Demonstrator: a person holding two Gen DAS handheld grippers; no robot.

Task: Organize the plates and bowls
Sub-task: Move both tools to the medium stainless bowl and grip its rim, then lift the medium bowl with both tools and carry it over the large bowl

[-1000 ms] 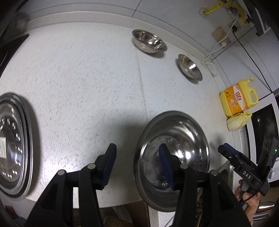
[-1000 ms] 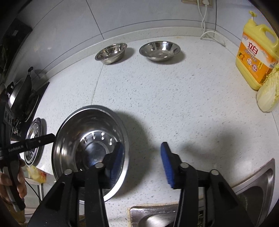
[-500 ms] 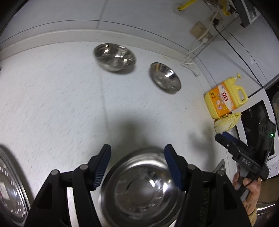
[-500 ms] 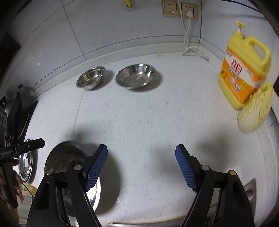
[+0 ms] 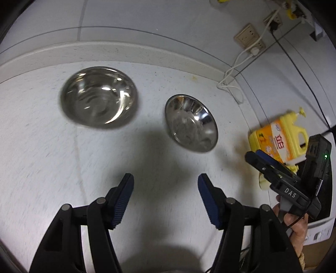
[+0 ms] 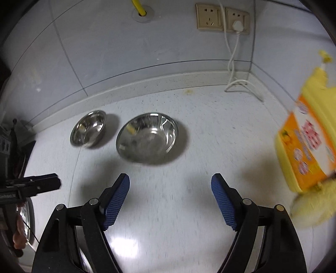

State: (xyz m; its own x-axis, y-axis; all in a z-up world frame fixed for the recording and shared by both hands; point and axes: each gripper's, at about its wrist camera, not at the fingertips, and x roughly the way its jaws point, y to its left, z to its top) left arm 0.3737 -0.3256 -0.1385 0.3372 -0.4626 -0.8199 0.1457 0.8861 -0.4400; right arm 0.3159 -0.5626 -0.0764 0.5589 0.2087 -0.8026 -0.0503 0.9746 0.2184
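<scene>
Two empty steel bowls stand side by side near the back wall. In the left wrist view the left bowl [image 5: 98, 96] lies ahead and to the left of my left gripper [image 5: 164, 182], and the right bowl [image 5: 191, 122] lies just ahead of it to the right. The left gripper is open with nothing between its blue pads. In the right wrist view the right bowl [image 6: 147, 137] sits straight ahead of my right gripper [image 6: 170, 182], which is open and holds nothing. The left bowl [image 6: 88, 128] is further left. Each gripper hangs over bare counter short of the bowls.
A yellow detergent bottle [image 6: 308, 142] and a cabbage [image 6: 310, 208] stand at the right. Wall sockets [image 6: 210, 20] and a white cable [image 6: 233, 63] are at the back corner. A steel plate's rim [image 6: 27, 212] shows low at the left. The other gripper [image 5: 255, 155] is held by a hand at the right.
Both grippers have let go of the large steel dish near the front edge, opened wider, and moved toward the two bowls at the back. The dish has dropped out of the left wrist view.
</scene>
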